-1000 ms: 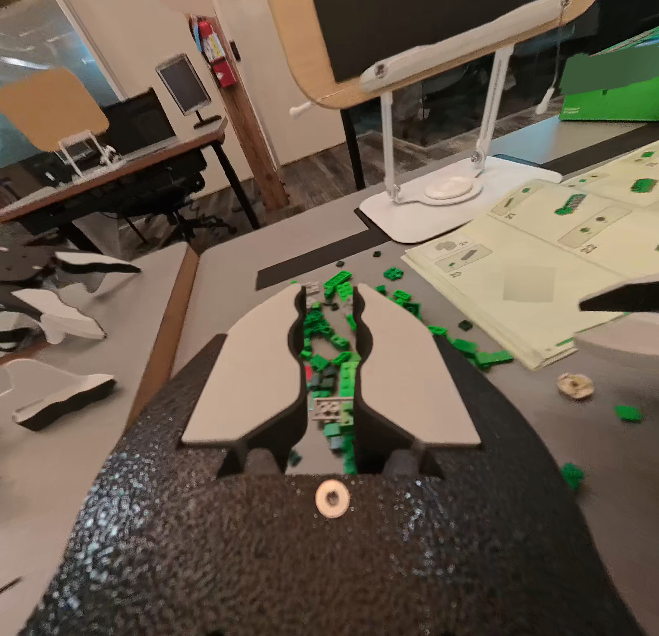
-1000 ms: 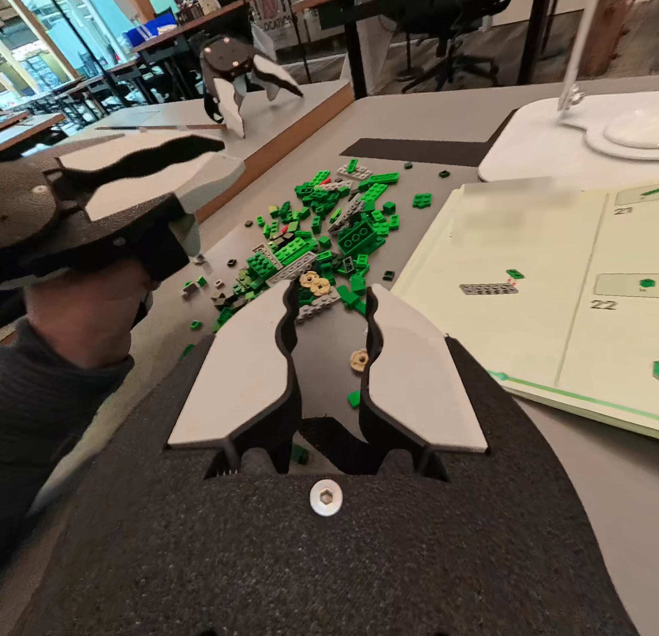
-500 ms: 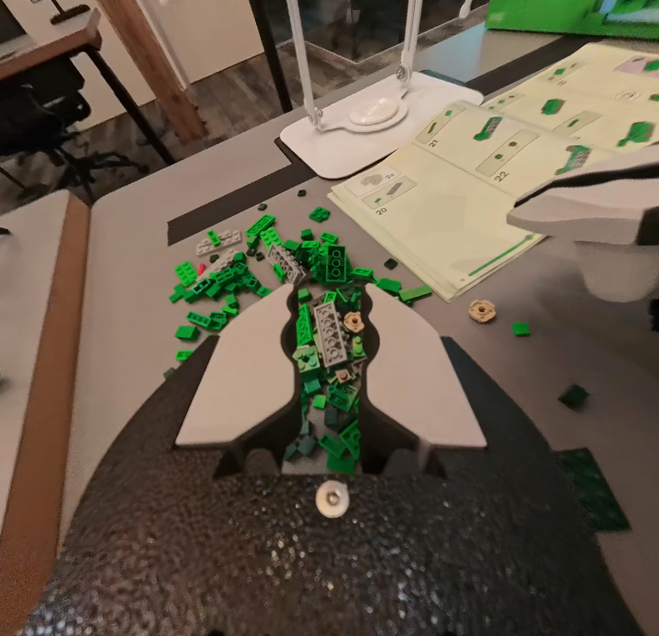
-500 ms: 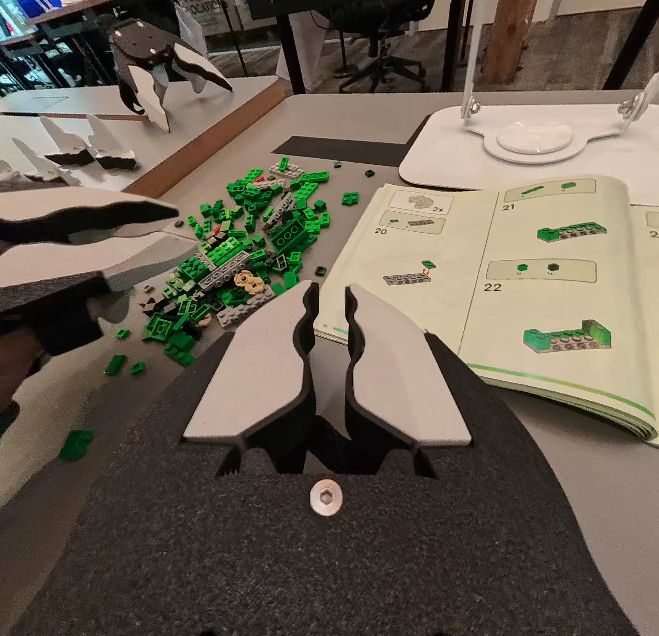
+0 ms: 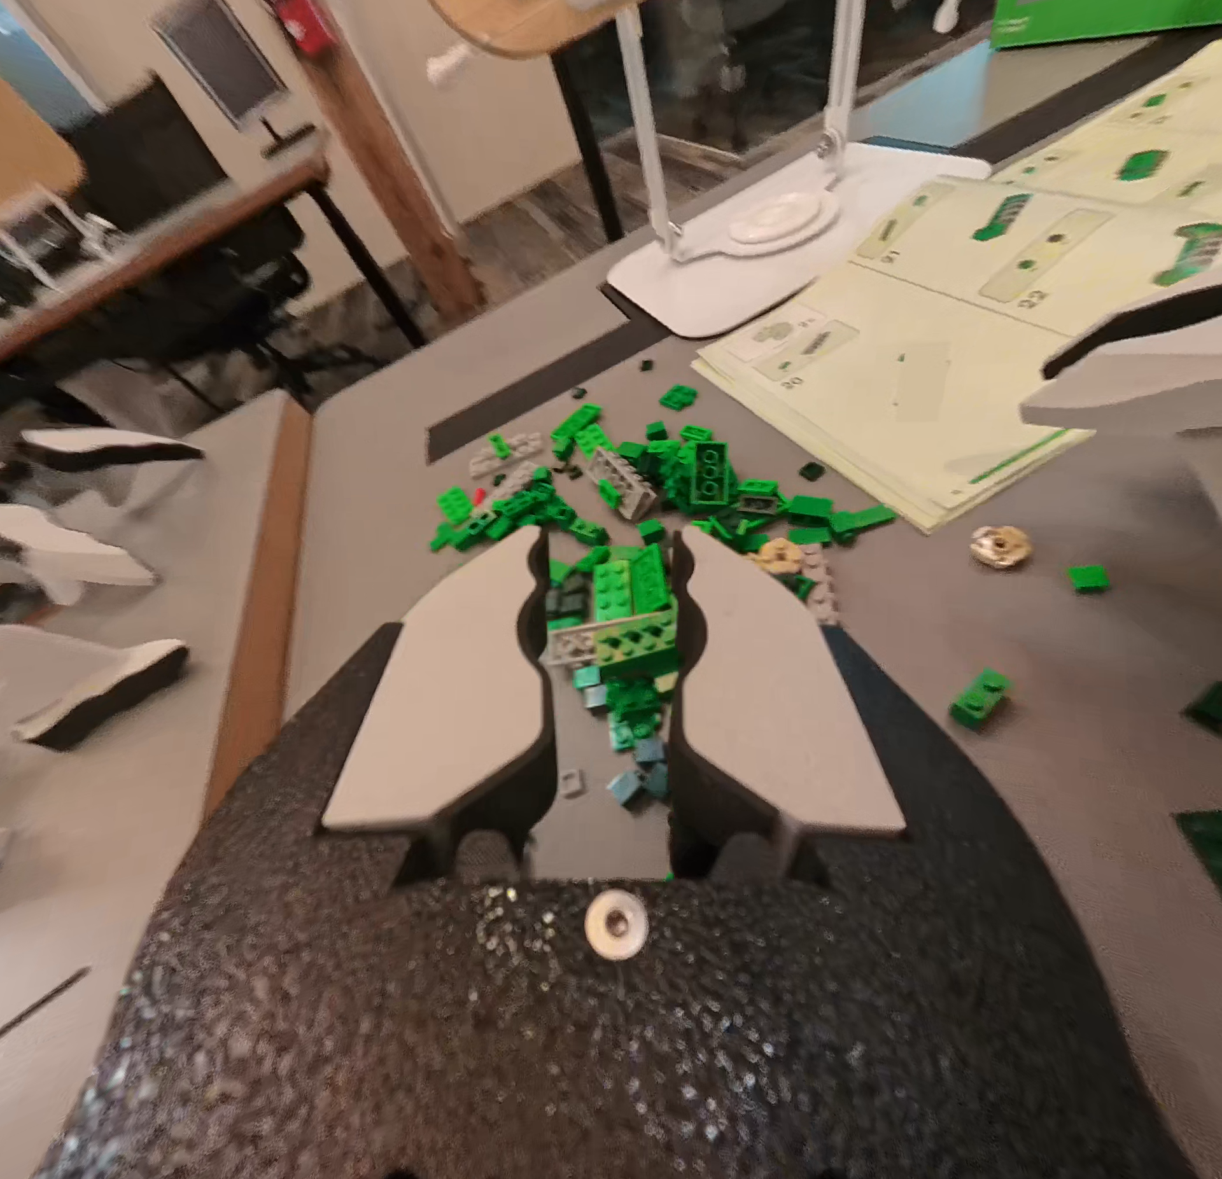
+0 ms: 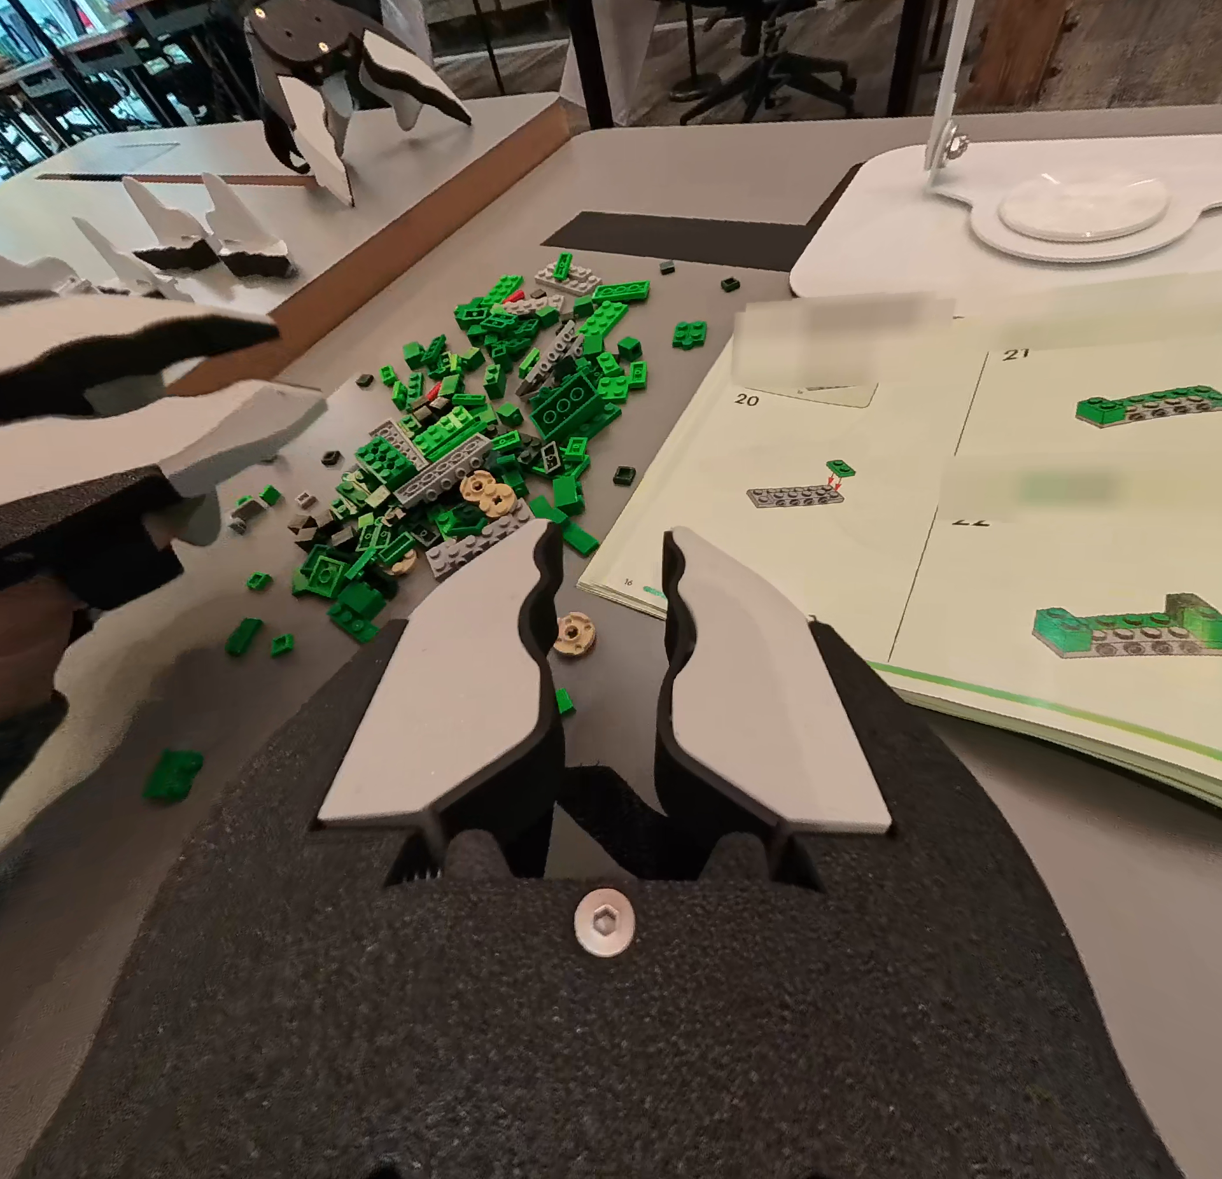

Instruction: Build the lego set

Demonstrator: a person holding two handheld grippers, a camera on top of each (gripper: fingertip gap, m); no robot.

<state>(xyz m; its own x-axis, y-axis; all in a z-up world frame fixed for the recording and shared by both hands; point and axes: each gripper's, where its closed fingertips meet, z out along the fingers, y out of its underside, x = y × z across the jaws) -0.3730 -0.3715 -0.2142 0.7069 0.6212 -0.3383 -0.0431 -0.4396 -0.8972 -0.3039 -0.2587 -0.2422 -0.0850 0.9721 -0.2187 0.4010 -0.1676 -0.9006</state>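
Plastic bricks [image 6: 463,420] on tabletop [image 6: 661,175]: judged light, rigid, slick, best pinched across side walls; left gripper [image 5: 611,539] and right gripper [image 6: 611,539] both parted, empty.

grey table [image 6: 661,175] carries loose lego bricks [image 6: 489,420], open booklet [image 6: 926,486], lamp base [image 6: 992,222].

We see bare tabletop [image 6: 661,149] beyond the brick pile [image 6: 489,433], hemmed by the open booklet [image 6: 926,486] and lamp base [image 6: 992,235]
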